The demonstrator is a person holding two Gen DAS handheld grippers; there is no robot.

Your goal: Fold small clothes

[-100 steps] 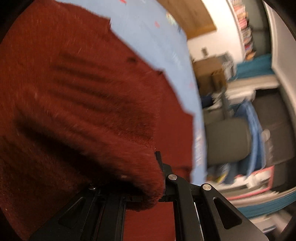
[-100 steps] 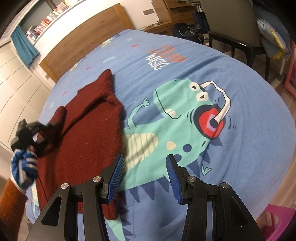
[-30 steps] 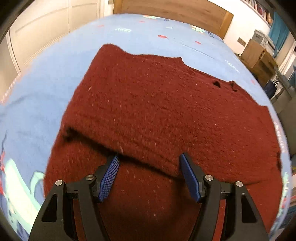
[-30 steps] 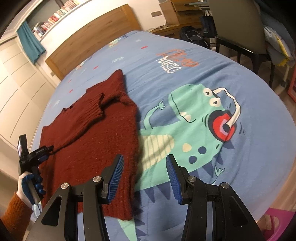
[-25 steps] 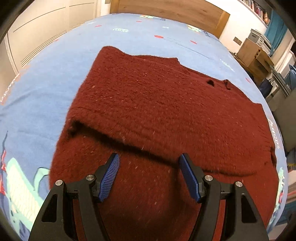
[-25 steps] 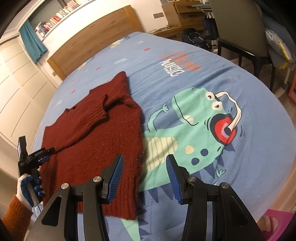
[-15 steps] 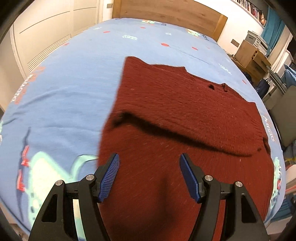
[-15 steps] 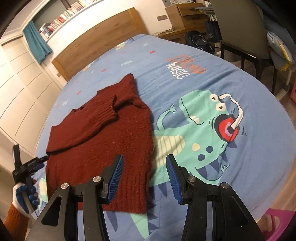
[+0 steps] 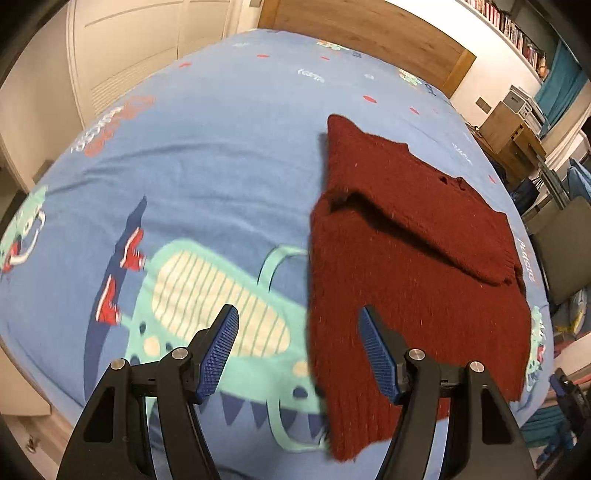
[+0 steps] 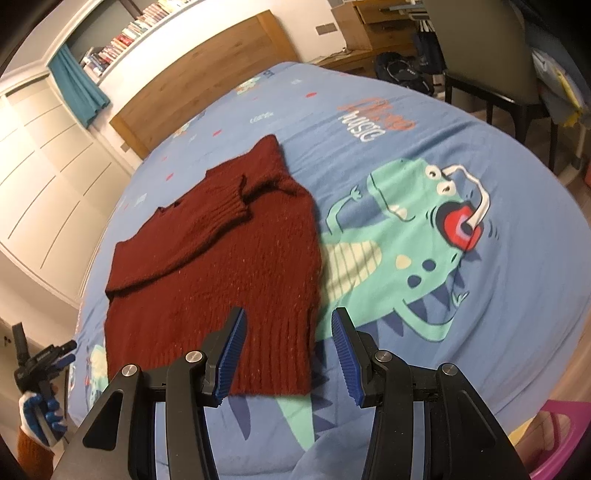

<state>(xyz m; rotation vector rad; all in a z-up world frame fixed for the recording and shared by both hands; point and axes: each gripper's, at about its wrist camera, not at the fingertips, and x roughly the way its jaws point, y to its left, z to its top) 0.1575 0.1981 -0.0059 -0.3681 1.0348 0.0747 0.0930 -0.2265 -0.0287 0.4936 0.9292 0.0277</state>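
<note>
A dark red knitted sweater (image 10: pixel 218 258) lies flat on the blue dinosaur bedspread (image 10: pixel 424 229), with one sleeve folded across its chest. It also shows in the left wrist view (image 9: pixel 413 266), right of centre. My left gripper (image 9: pixel 297 354) is open and empty, held above the bedspread at the sweater's left edge near the hem. My right gripper (image 10: pixel 286 354) is open and empty, above the sweater's hem at the bed's near edge. The left gripper also shows small at the far left of the right wrist view (image 10: pixel 40 360), off the bed's side.
A wooden headboard (image 10: pixel 207 70) stands at the far end of the bed. White wardrobe doors (image 10: pixel 44 162) line the left side. A dark chair (image 10: pixel 491 74) and a wooden desk (image 10: pixel 373 29) stand right of the bed. A pink object (image 10: pixel 565 439) sits at the lower right.
My left gripper let go of the sleeve, which now lies folded across the sweater, and pulled back and left off the garment. The right gripper stayed open and moved back slightly.
</note>
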